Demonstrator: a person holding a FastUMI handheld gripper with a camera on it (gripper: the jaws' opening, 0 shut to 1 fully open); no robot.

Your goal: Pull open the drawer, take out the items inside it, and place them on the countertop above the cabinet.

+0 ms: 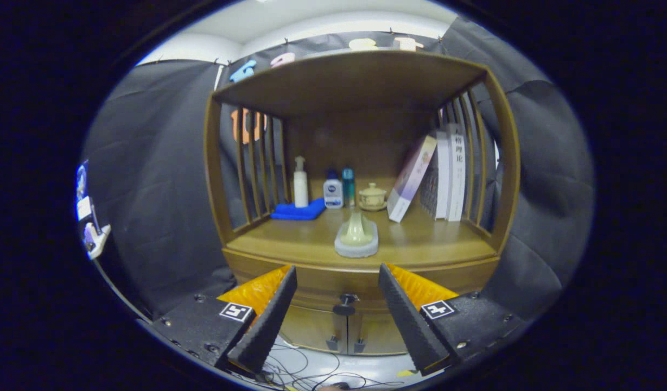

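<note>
- Wooden cabinet stands against black cloth wall; countertop carries bottles, blue cloth, leaning books, grey dish near front edge.
- Drawer closed; knob just ahead.
- Gripper fingers apart, holding nothing.

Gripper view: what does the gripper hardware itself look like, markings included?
The gripper has two wedge-shaped fingers with ribbed inner faces, tapering to points. Each sits on a black block body with visible screws and a square black-and-white fiducial marker. Orange panels back the fingers.
</note>
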